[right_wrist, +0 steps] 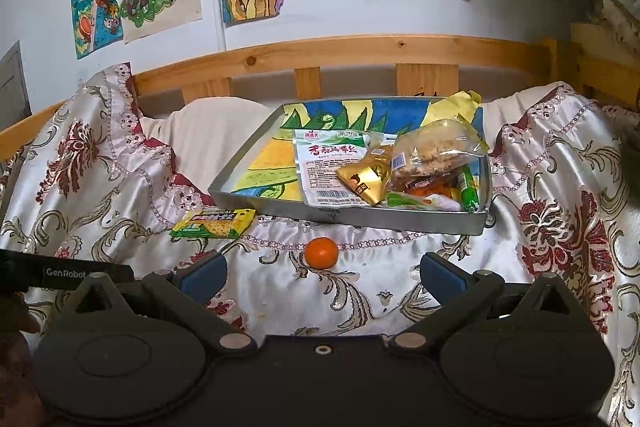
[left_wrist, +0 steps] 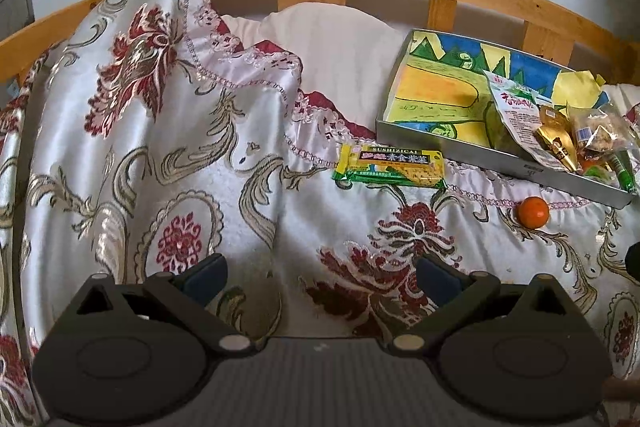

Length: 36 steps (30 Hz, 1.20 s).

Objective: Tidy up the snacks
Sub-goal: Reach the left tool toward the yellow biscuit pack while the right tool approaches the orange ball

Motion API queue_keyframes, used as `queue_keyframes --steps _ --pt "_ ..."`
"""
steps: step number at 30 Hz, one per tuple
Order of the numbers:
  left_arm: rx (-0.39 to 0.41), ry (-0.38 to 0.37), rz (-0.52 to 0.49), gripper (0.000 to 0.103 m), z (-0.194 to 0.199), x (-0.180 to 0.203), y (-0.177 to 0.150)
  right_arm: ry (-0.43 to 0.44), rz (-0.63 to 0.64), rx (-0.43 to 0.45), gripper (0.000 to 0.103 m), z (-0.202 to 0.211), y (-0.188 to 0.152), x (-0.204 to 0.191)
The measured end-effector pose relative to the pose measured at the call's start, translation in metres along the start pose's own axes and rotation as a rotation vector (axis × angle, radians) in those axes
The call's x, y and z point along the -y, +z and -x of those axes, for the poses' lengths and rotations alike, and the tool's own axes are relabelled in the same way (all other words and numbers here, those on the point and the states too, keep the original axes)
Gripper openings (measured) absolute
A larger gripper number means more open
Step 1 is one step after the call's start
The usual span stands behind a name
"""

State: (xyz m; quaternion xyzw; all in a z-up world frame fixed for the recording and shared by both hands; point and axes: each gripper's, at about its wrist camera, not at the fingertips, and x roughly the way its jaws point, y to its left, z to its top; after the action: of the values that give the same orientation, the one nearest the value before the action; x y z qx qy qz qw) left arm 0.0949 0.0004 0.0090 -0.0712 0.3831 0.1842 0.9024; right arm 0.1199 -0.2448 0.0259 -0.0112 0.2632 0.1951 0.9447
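Snacks half sorted: our right gripper (right_wrist: 322,277), open like the left gripper (left_wrist: 322,277), needed a centred, gentle pinch on the orange (right_wrist: 321,252) beside the tray (right_wrist: 400,219).

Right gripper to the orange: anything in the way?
Nothing visible. The open right gripper faces the orange across bare quilt. Only the tray wall stands between orange and snack pile.
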Motion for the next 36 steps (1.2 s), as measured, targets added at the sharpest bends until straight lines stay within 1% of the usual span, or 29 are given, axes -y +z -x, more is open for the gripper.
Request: queue_keyframes --steps 4,10,13,16,21,24,29,31,34,36 --pt "-0.019 -0.008 -0.004 0.102 -0.008 0.001 0.007 -0.003 0.002 0.001 0.102 -0.004 0.002 0.001" --pt "-0.042 -0.012 0.026 0.102 -0.021 0.002 0.014 -0.009 0.014 0.003 0.102 -0.015 0.007 0.004" --pt "-0.043 -0.009 0.012 0.102 -0.027 0.006 0.018 -0.018 0.046 0.013 0.102 -0.024 0.008 0.007" --pt "-0.036 -0.009 -0.018 0.102 -0.033 0.012 0.022 -0.037 0.059 0.003 0.102 -0.038 0.009 0.011" --pt "0.011 -0.032 -0.113 0.102 -0.043 0.023 0.028 -0.025 0.076 -0.023 0.102 -0.061 0.007 0.015" --pt "0.015 -0.042 -0.165 0.102 -0.053 0.029 0.033 0.003 0.105 -0.042 0.102 -0.075 0.004 0.012" --pt "0.021 -0.084 -0.21 0.102 -0.072 0.037 0.042 0.048 0.136 -0.079 0.102 -0.097 0.0 0.007" --pt "0.026 -0.104 -0.271 0.102 -0.081 0.043 0.047 0.059 0.145 -0.085 0.102 -0.105 -0.002 0.007" --pt "0.033 -0.122 -0.401 0.102 -0.096 0.048 0.055 0.089 0.132 -0.093 0.101 -0.114 -0.003 0.01" --pt "0.035 -0.163 -0.492 0.102 -0.104 0.049 0.061 0.113 0.106 -0.102 0.1 -0.119 -0.002 0.015"
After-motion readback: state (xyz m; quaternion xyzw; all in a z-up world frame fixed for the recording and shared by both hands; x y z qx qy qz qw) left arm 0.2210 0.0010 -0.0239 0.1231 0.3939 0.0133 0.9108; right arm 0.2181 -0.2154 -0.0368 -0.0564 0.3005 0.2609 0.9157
